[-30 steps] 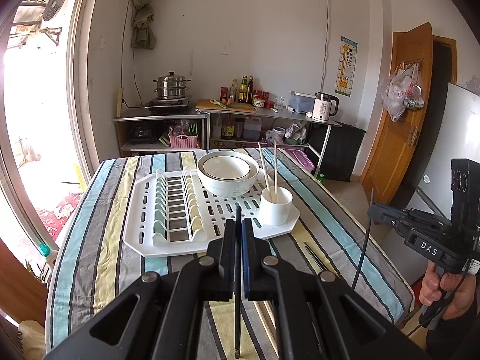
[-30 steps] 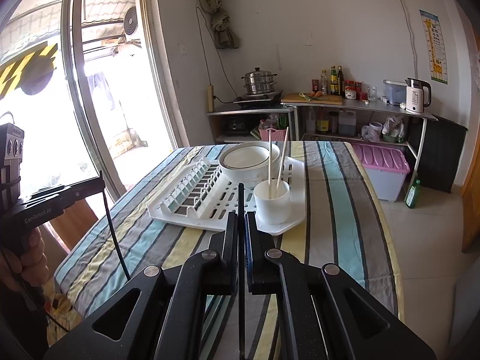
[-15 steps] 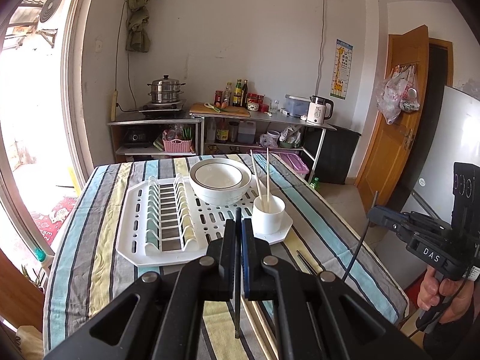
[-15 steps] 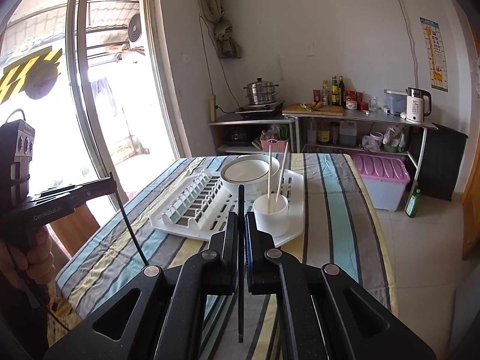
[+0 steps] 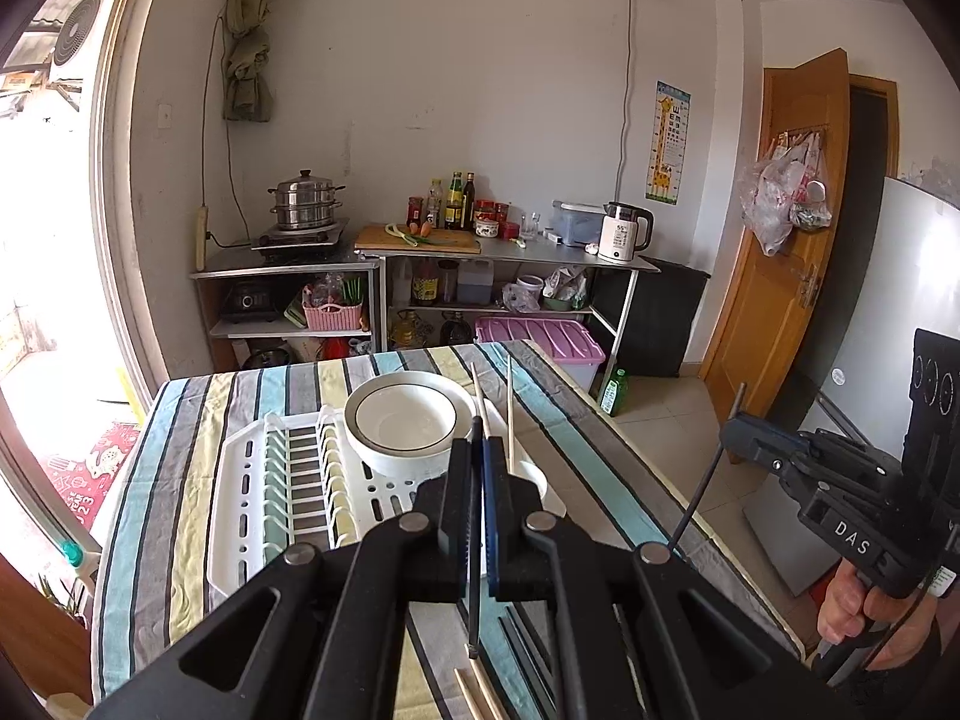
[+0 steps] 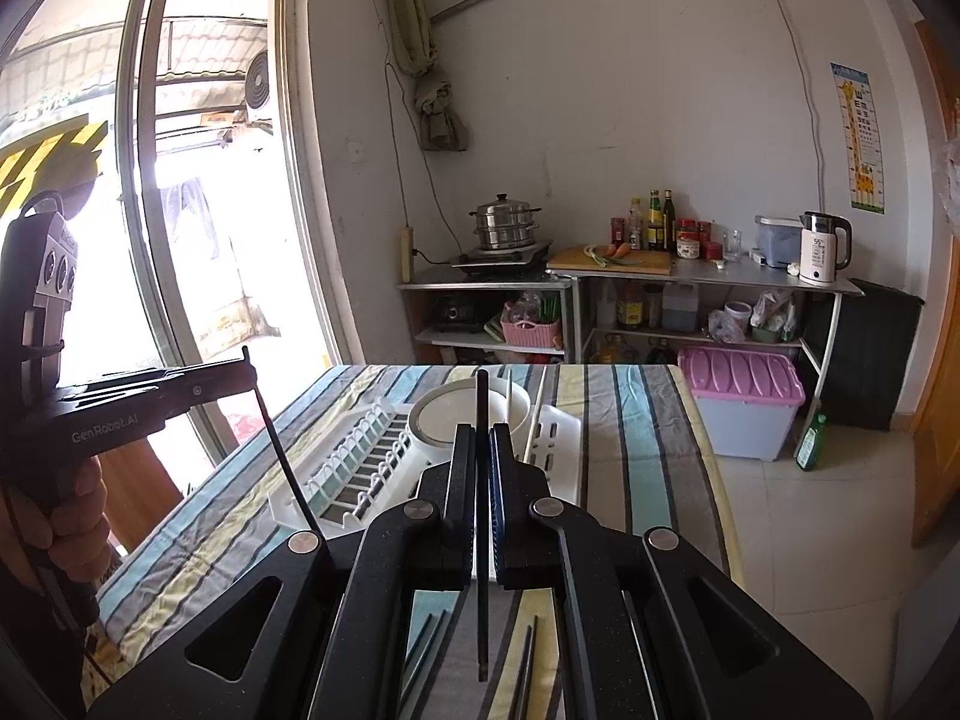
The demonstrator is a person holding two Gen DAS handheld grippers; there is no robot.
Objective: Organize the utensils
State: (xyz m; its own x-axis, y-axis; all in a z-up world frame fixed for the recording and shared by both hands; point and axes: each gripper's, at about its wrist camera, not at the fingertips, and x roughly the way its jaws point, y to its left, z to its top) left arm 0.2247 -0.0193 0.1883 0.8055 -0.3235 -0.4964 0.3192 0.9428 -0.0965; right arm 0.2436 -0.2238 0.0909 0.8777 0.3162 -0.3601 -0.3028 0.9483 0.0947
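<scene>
Both claws pulling back, rack (image 5: 270,480) shrinking toward frame centre | left claw (image 5: 478,468) pinching black chopstick (image 5: 474,600); right claw (image 6: 482,468) pinching another black chopstick (image 6: 482,570) | risk: thin sticks pivoting, missing cup (image 5: 534,480) lower centre

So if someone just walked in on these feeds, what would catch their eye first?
Each gripper is clamped on a single dark chopstick: the left gripper and the right gripper. Beyond them, a white dish rack on the striped tablecloth holds a white bowl and two pale chopsticks standing upright.

Daylight floods a glass door (image 6: 180,210) beside white walls (image 5: 450,90), metal kitchen shelves (image 5: 420,276) and tiled floor (image 6: 810,540).
</scene>
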